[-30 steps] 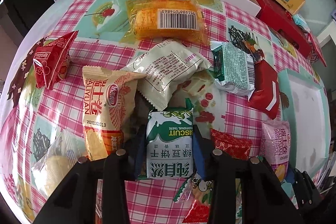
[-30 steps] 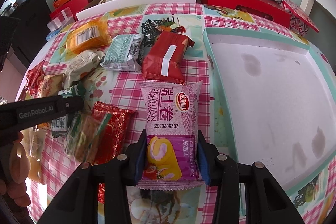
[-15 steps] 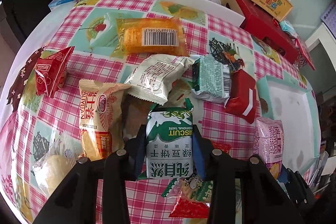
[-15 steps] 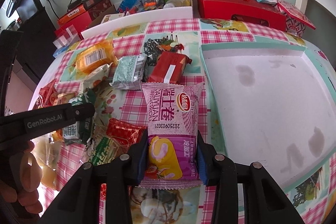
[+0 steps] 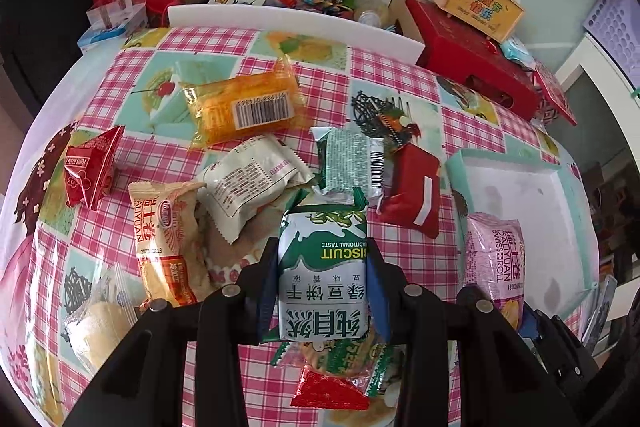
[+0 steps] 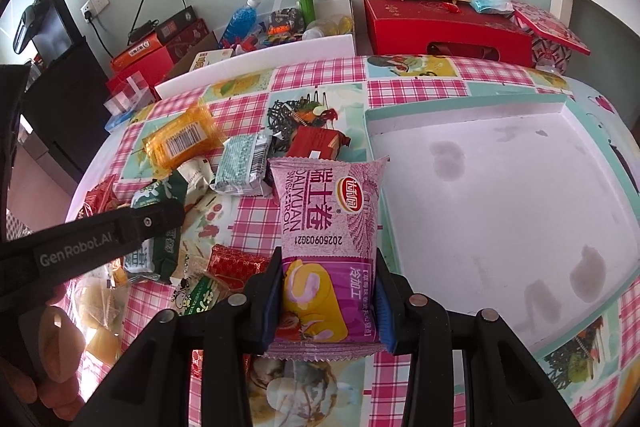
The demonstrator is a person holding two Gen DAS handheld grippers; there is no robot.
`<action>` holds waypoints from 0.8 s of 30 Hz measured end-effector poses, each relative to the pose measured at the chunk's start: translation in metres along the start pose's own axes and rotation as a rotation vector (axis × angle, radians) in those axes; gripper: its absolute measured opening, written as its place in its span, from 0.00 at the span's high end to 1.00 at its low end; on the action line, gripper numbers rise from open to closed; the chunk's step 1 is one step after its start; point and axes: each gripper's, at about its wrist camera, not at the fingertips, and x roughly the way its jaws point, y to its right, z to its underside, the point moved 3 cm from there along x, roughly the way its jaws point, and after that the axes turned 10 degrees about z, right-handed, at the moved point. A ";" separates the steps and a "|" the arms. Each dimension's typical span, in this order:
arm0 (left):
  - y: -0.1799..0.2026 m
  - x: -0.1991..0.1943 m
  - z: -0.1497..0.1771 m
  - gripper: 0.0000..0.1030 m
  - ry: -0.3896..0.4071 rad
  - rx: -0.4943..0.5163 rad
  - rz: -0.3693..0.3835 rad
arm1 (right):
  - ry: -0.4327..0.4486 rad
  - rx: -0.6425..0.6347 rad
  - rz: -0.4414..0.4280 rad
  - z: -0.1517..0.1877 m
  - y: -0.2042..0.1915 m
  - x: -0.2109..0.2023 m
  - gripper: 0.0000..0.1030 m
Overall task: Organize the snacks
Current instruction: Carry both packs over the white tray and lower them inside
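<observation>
My left gripper is shut on a green and white biscuit pack and holds it above the checked tablecloth. My right gripper is shut on a pink Swiss roll pack, held just left of the white tray. The pink pack also shows in the left wrist view, and the tray too. The left gripper arm and green pack show in the right wrist view. Several loose snacks lie on the table: an orange pack, a white pack, a green foil pack, a red pack.
A beige Swiss roll pack, a red triangular pack and clear-wrapped cakes lie at the left. Small red and green packs lie under the left gripper. Red boxes, a bottle and a green dumbbell stand behind the table.
Both grippers have risen with their packs, and the table looks farther away. The pink pack has moved closer to the tray's left edge.
</observation>
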 end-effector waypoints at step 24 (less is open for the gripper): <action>0.169 0.058 0.004 0.60 -0.117 0.303 0.152 | 0.002 0.368 0.257 -0.009 0.196 -0.005 0.60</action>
